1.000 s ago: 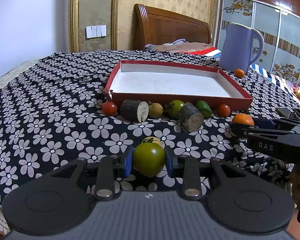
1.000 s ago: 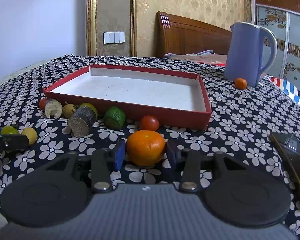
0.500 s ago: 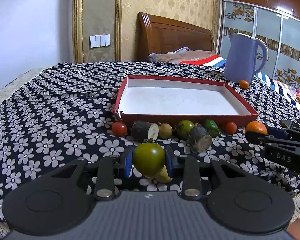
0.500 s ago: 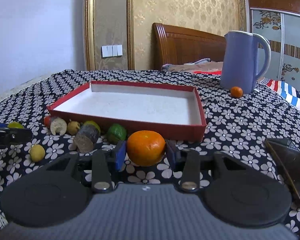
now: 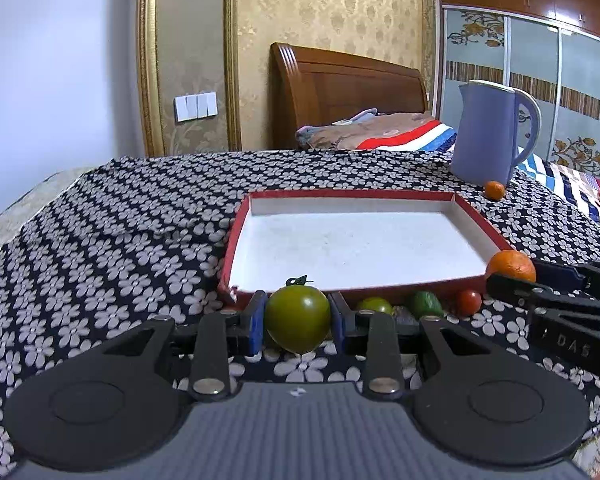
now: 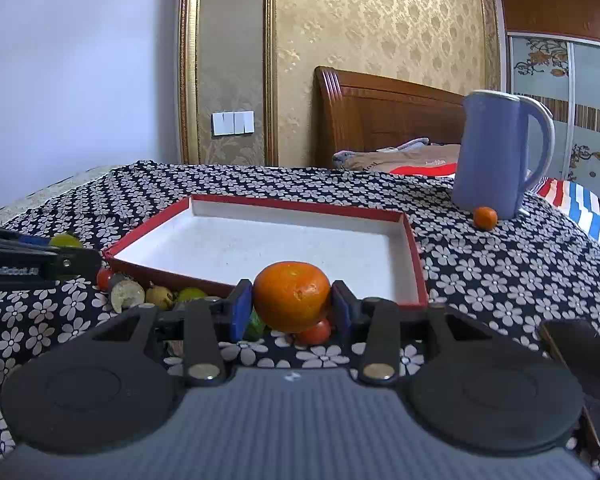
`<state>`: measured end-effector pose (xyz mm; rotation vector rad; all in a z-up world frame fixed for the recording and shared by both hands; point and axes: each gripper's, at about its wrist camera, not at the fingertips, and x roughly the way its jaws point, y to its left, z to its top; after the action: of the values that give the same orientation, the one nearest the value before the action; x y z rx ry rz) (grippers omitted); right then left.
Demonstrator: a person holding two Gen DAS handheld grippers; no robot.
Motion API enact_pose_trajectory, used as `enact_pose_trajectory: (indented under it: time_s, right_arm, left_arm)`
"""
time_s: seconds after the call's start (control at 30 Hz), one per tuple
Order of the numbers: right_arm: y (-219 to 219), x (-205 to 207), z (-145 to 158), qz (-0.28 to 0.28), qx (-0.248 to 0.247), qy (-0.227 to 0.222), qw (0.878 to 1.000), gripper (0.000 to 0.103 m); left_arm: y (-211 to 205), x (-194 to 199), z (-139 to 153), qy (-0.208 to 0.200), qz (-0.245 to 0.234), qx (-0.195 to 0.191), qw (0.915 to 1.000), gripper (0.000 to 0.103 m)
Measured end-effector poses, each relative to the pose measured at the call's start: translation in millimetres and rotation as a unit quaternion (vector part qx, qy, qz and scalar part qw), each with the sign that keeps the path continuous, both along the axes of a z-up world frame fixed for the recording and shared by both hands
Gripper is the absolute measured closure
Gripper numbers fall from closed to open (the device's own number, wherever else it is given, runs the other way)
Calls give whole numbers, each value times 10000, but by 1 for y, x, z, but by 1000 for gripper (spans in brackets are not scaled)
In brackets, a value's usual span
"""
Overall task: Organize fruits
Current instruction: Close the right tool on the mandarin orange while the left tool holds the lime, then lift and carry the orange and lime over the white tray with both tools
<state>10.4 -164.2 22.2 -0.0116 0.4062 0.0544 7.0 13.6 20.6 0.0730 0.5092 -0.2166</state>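
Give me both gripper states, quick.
Left gripper: shut on the green tomato.
Right gripper: shut on the orange.

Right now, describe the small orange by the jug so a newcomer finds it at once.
Find the tall blue jug on the flowered tablecloth, beyond the red tray's far right corner. The small orange sits at its base, alone, much smaller than the orange in the right hand-held gripper.

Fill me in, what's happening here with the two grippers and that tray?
A person works both. The left gripper is shut on a green tomato, the right gripper on an orange, both at the near edge of the red tray, which holds nothing yet. More fruit lies along the tray's front.
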Motion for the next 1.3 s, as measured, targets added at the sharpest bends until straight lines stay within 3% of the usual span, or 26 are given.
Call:
enact_pose_trajectory:
  time_s: [0.6, 1.3]
  right_arm:
    - [12, 27, 20, 78, -262, -168, 9995, 63]
    - [-3, 74, 31, -21, -268, -69, 9996, 63]
  left_arm:
    - [-18, 47, 11, -23, 155, 192, 9997, 71]
    - [-38, 102, 17, 165, 80, 230, 9996, 71]
